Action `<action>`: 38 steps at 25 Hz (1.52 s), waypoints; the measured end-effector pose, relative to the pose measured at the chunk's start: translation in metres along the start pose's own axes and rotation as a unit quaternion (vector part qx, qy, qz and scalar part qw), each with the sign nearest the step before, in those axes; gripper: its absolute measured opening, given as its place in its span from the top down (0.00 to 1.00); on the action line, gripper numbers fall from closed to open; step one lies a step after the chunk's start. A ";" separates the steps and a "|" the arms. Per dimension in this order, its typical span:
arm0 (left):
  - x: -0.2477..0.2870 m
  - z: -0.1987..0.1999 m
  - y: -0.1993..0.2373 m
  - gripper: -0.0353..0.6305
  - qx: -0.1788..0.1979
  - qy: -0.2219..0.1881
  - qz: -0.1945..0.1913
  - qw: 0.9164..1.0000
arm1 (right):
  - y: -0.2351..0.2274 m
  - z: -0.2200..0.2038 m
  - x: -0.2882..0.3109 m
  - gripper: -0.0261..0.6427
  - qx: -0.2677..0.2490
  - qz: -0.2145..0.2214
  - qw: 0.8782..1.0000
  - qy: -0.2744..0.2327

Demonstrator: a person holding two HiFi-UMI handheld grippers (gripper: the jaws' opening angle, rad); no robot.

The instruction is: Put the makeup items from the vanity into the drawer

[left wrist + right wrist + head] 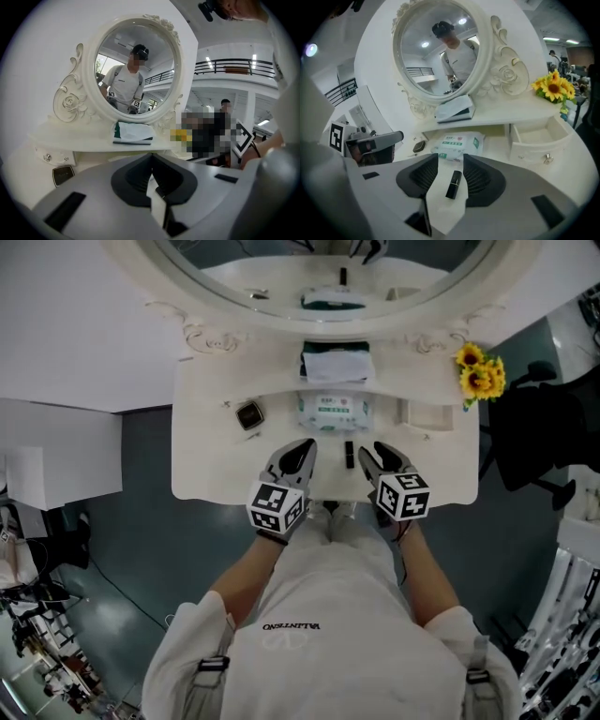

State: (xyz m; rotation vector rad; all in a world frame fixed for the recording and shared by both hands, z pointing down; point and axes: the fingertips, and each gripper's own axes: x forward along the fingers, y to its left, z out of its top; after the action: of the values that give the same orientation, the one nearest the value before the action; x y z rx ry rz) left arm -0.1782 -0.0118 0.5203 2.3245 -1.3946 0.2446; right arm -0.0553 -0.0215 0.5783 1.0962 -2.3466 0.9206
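A black lipstick [349, 454] lies on the white vanity [216, 465] near its front edge. In the right gripper view the lipstick [453, 184] rests on the tabletop between the jaws of my right gripper [451, 159], which stand apart and do not touch it. My right gripper [372, 456] is open. My left gripper [302, 451] hovers just left of the lipstick; in its own view my left gripper [151, 162] has its pads together with nothing held. A small black compact [249, 415] sits at the left. The open drawer [427, 414] is at the right, under the shelf.
A wet-wipes pack [333, 412] lies in the middle of the vanity, beyond the lipstick. A tissue box [336, 362] sits on the shelf below the oval mirror [328, 277]. Sunflowers [481, 373] stand at the shelf's right end. The drawer [536, 136] looks bare inside.
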 end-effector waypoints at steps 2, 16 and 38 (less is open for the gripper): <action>0.000 -0.004 0.001 0.95 -0.005 0.005 0.001 1.000 | 0.004 -0.008 0.008 0.66 -0.012 0.003 1.000 0.024; 0.012 -0.027 0.002 0.95 -0.043 0.032 -0.003 0.999 | 0.004 -0.055 0.043 0.29 0.019 -0.003 0.988 0.153; 0.034 -0.078 0.028 0.95 -0.074 0.125 0.051 0.988 | -0.004 -0.074 0.067 0.24 0.028 -0.032 0.973 0.226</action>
State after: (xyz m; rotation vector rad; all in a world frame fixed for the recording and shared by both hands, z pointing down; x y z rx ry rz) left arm -0.1811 -0.0164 0.6093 2.0263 -1.3578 0.4327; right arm -0.0890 -0.0071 0.6713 0.8657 -1.9148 1.0874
